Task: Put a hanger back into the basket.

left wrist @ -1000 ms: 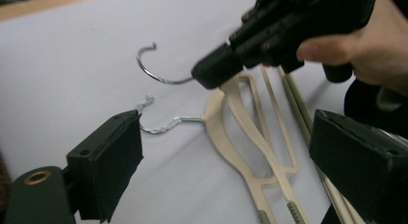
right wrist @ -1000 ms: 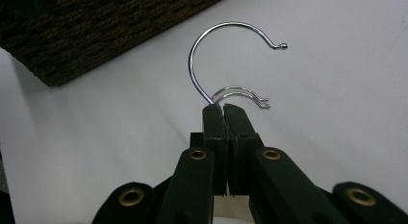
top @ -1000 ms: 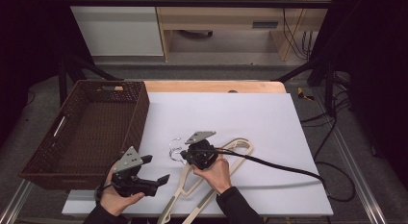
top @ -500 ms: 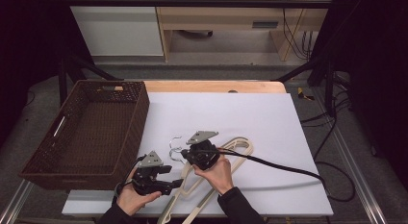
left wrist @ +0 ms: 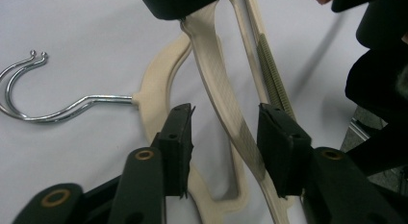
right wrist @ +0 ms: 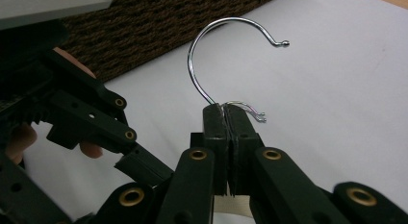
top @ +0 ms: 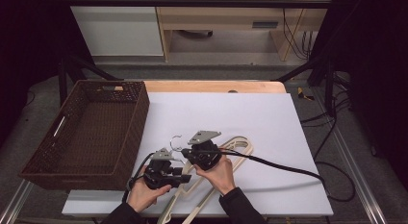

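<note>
Two cream plastic hangers (top: 239,146) with chrome hooks lie stacked on the white board near its front edge. My right gripper (right wrist: 225,113) is shut on the neck of one chrome hook (right wrist: 211,46), which curls up above the jaws. A second hook's tip (right wrist: 252,111) pokes out beside them. In the high view the right gripper (top: 188,154) sits over the hangers' top. My left gripper (left wrist: 223,123) is open, its jaws set on either side of one cream hanger arm (left wrist: 226,104). Both hooks (left wrist: 29,94) lie to the left of that arm.
A dark wicker basket (top: 139,118) stands on the left, with its near corner close to my left gripper (top: 187,175). The white board (top: 250,113) stretches away to the right and back. A black cable (top: 279,166) trails right from the right gripper.
My left gripper has moved right, from near the basket's front corner up to the hangers, and now straddles a hanger arm. The right gripper has stayed on the hook.
</note>
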### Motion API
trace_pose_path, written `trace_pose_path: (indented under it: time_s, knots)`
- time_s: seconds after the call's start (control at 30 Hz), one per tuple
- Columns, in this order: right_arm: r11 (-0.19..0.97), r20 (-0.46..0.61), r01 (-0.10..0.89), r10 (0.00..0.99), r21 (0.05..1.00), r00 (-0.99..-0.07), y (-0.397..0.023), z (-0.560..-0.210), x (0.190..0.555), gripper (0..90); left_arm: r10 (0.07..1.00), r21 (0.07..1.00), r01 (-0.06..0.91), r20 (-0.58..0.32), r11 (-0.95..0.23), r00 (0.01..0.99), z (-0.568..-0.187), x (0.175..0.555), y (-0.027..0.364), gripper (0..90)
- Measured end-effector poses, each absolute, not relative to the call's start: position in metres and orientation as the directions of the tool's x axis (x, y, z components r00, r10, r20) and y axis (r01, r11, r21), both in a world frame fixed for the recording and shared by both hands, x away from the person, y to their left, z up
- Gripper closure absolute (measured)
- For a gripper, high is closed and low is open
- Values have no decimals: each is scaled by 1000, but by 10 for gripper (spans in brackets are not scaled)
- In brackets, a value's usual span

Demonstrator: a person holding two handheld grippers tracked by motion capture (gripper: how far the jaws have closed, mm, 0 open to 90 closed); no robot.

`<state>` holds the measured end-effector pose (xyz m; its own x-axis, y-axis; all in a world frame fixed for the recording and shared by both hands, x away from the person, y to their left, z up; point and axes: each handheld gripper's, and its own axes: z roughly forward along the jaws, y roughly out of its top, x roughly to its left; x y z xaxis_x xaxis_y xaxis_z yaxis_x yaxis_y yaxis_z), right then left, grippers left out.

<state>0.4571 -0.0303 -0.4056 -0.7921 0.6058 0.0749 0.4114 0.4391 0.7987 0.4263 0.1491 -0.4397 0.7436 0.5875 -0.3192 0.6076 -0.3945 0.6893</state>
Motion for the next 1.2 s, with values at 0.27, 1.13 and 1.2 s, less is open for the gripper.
trace_pose_path:
  time_s: [0.27, 1.13, 1.2]
  knots:
    - [445, 61, 396, 600, 803, -798, -33, -402, 454, 889, 589, 676, 634, -353, -376, 727, -436, 428, 142, 727]
    - [325, 58, 299, 585, 897, -809, -119, -366, 423, 414, 585, 714, 654, -427, -249, 689, -406, 409, 129, 856]
    - [313, 44, 284, 598, 906, -800, -133, -367, 419, 360, 582, 717, 649, -422, -254, 695, -404, 408, 129, 856]
